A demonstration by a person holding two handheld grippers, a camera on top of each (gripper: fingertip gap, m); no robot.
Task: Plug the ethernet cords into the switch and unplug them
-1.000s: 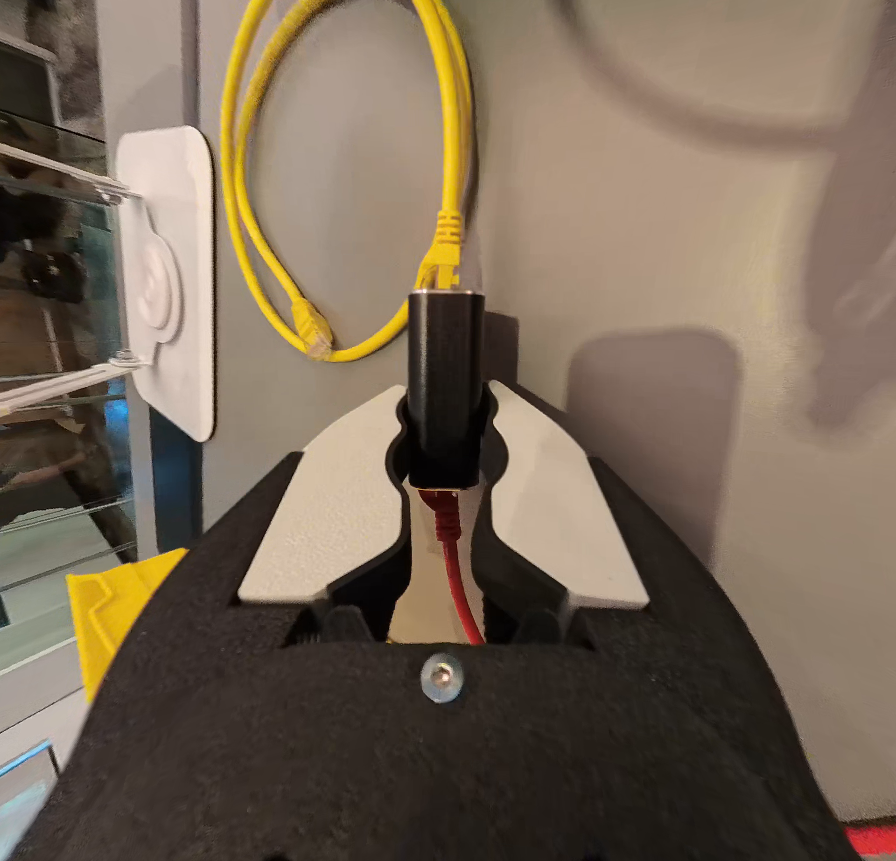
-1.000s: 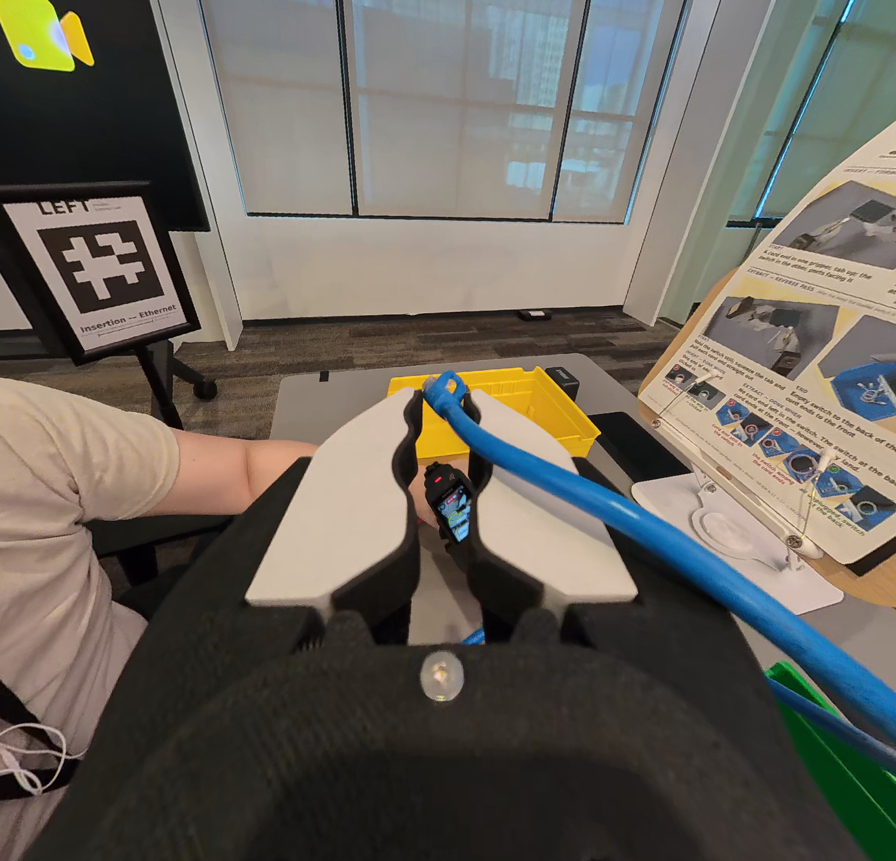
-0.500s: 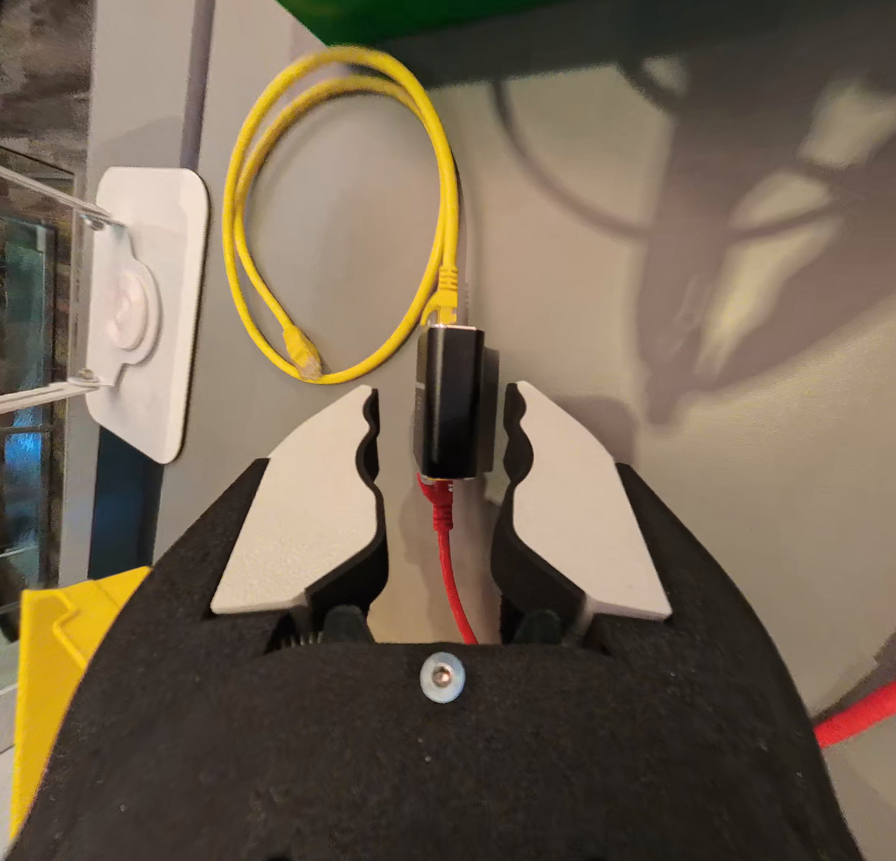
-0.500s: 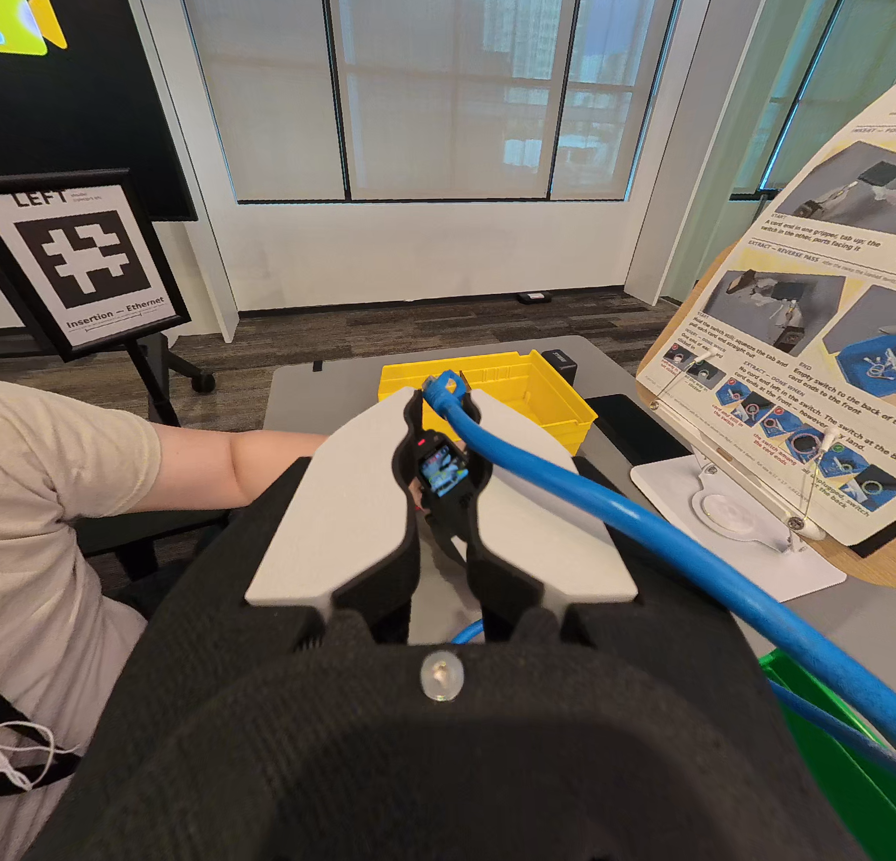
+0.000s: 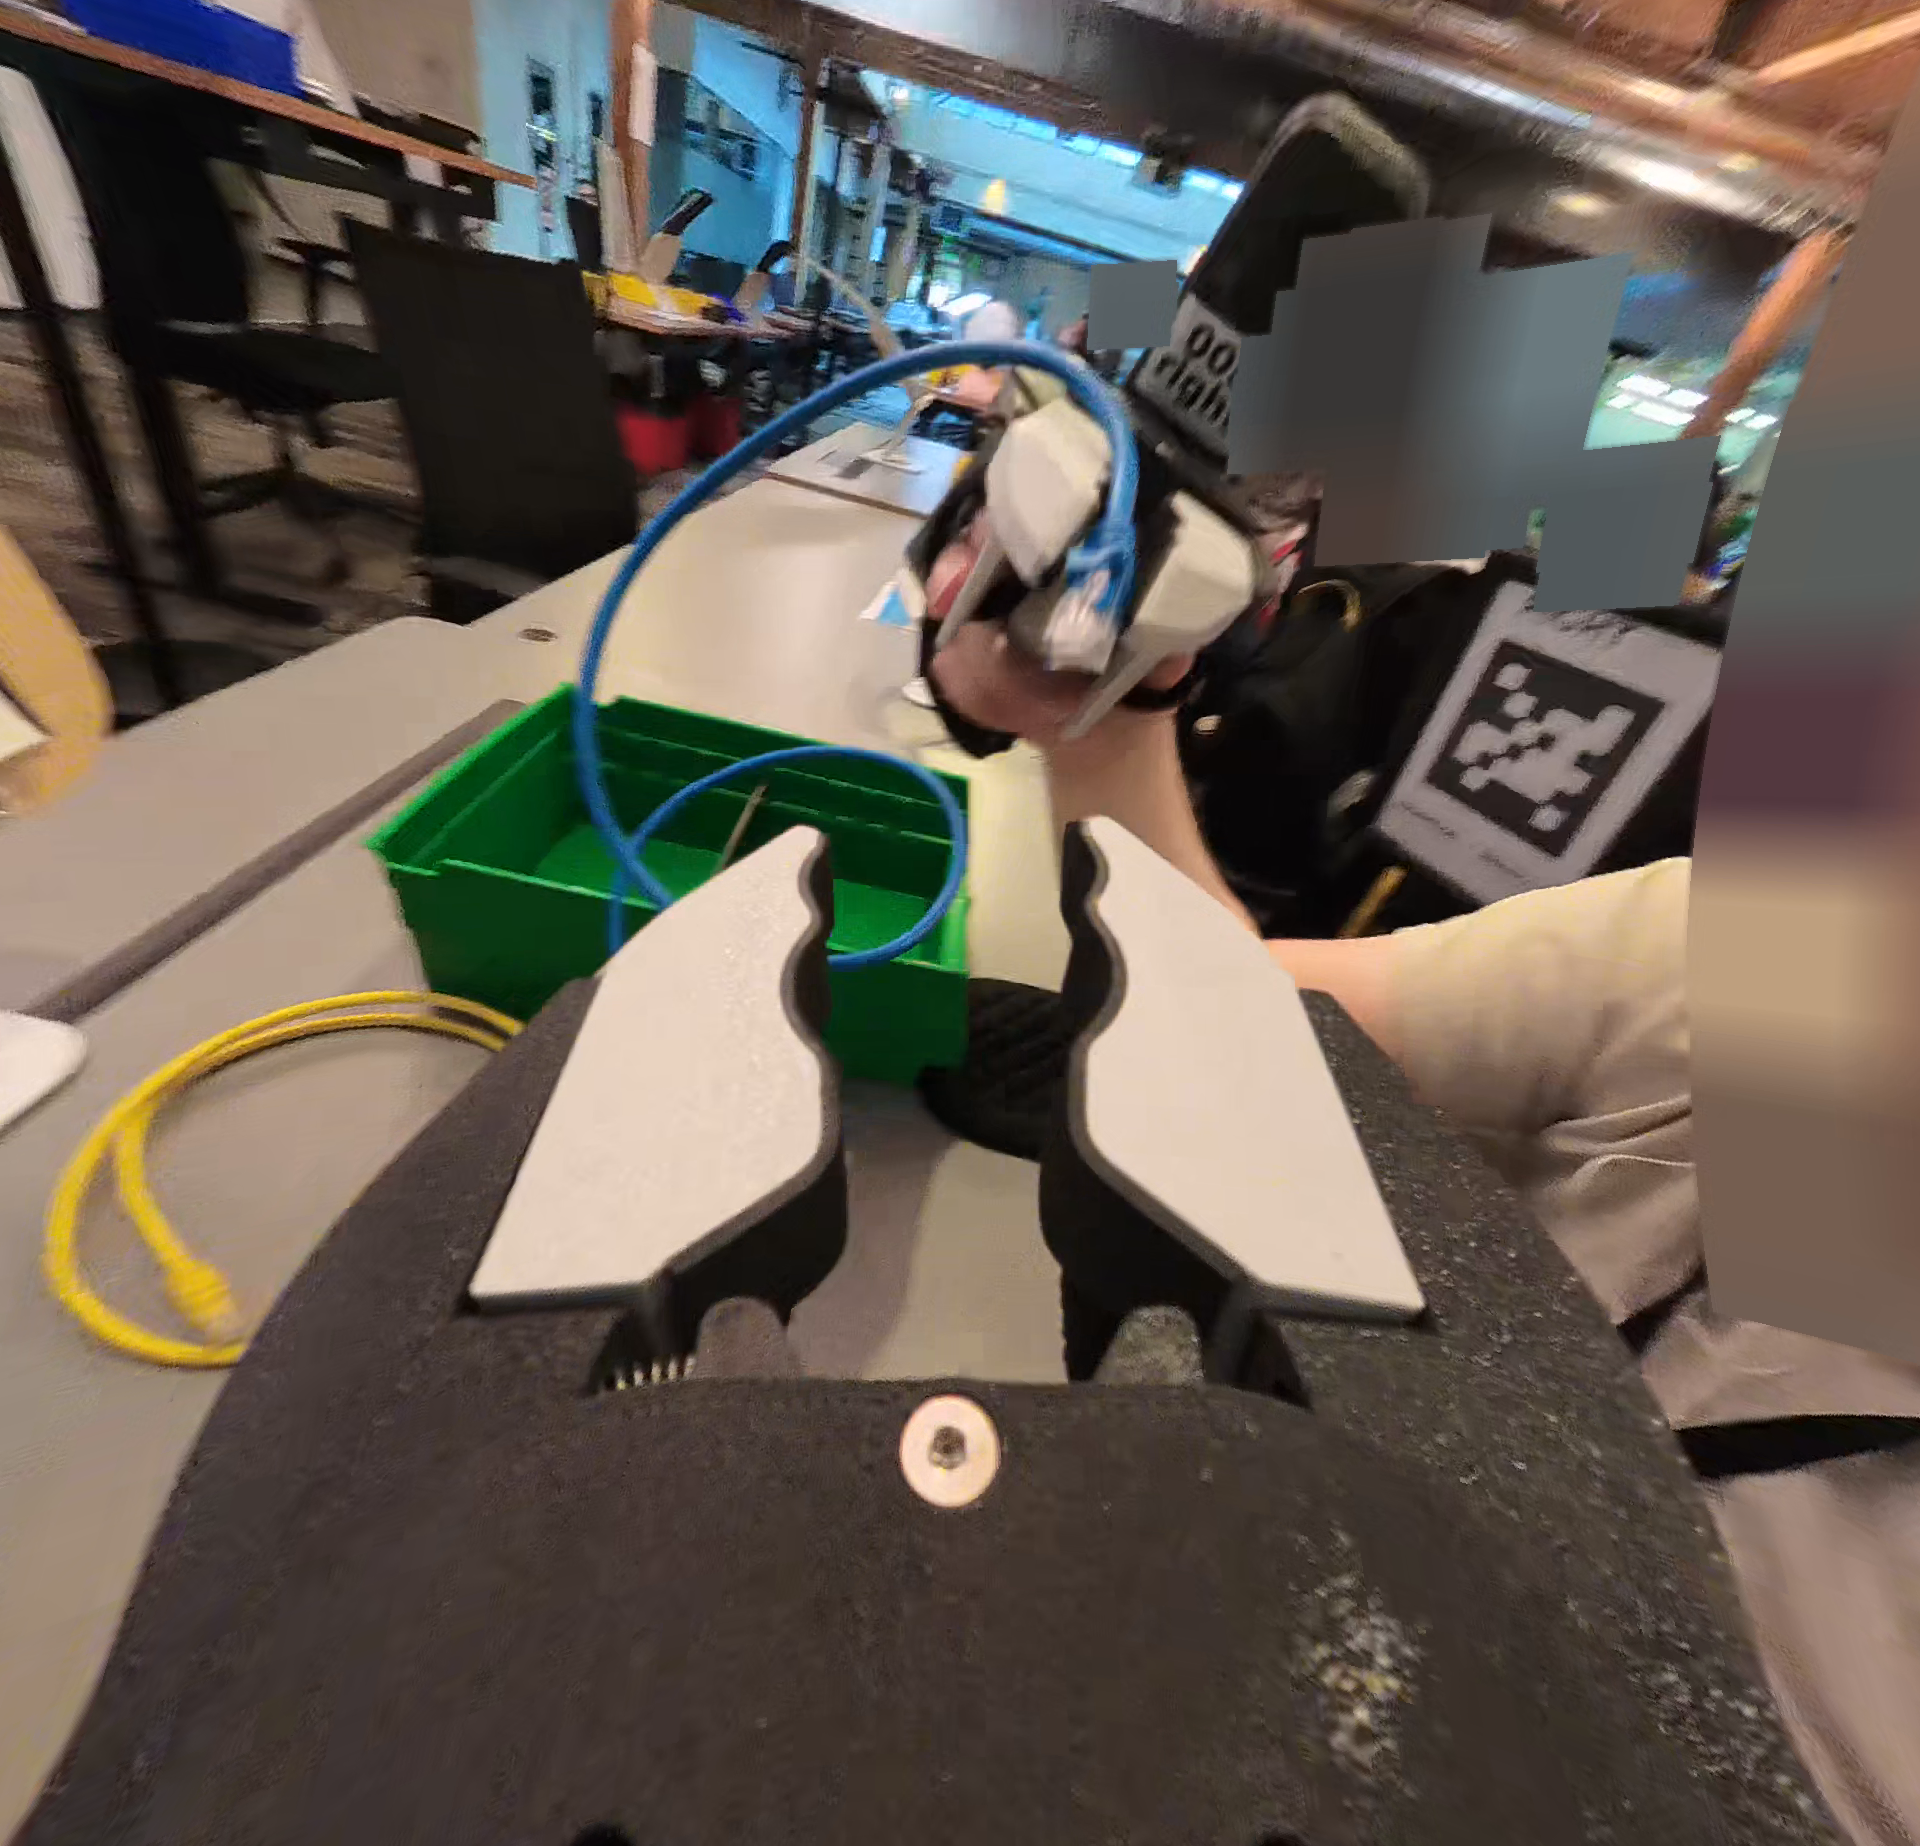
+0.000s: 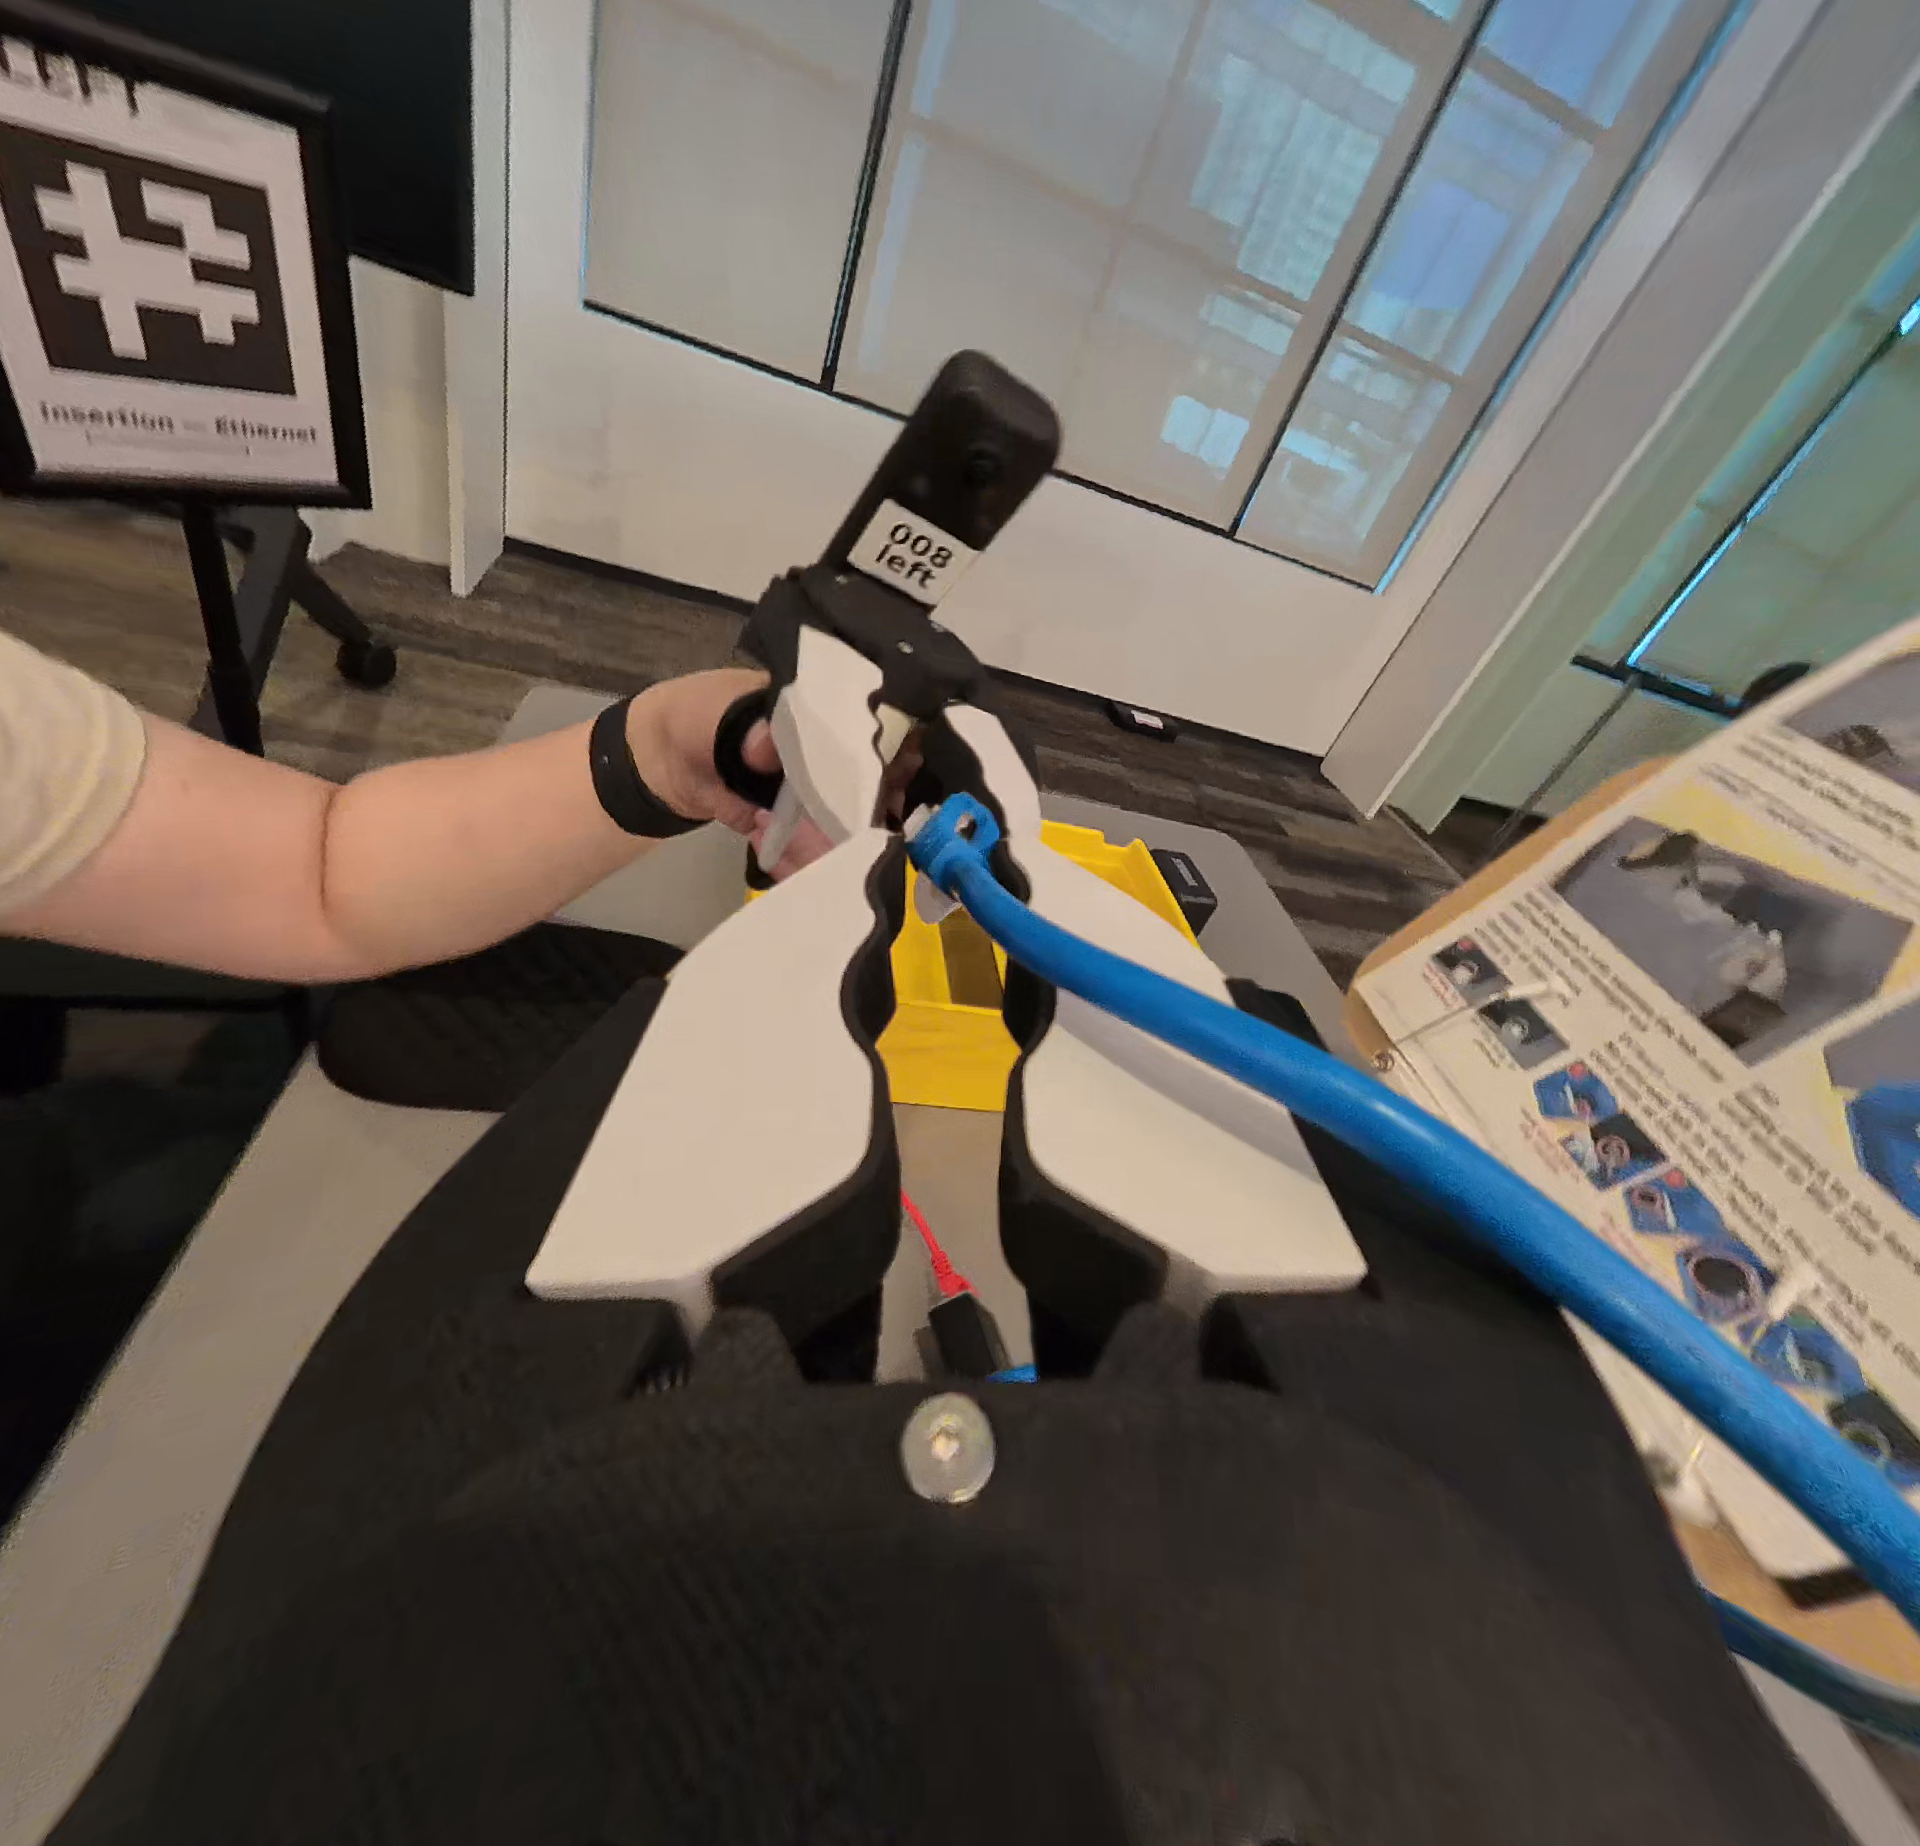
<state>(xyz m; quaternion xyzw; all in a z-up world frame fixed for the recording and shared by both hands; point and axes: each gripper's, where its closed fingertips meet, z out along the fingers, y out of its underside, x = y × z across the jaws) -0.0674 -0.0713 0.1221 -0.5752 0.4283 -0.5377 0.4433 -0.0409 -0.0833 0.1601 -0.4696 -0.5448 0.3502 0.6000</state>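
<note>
Your grey table (image 5: pixel 260 788) carries the biggest pieces: a green bin (image 5: pixel 488 866) ahead of your left gripper (image 5: pixel 945 851) and a yellow bin (image 6: pixel 1101 856) ahead of your right gripper (image 6: pixel 940 846), with an instruction board (image 6: pixel 1704 1048) standing at the table's right edge. Behind the table are tall windows (image 6: pixel 1039 165) and a framed marker sign (image 6: pixel 156 248) on a stand.

The blue ethernet cord (image 6: pixel 1351 1100) is thick and glossy. Your right gripper pinches its plug end at the fingertips, and from there it loops down into the green bin. Your left gripper is raised off the table, its fingers spread with nothing between them. The yellow ethernet cord (image 5: pixel 156 1173) lies coiled on the table left of the green bin, its free plug resting on the surface. Between your right fingers, low down, the small black switch (image 6: pixel 961 1323) lies on the table with a red cord (image 6: pixel 930 1251) plugged into it.
</note>
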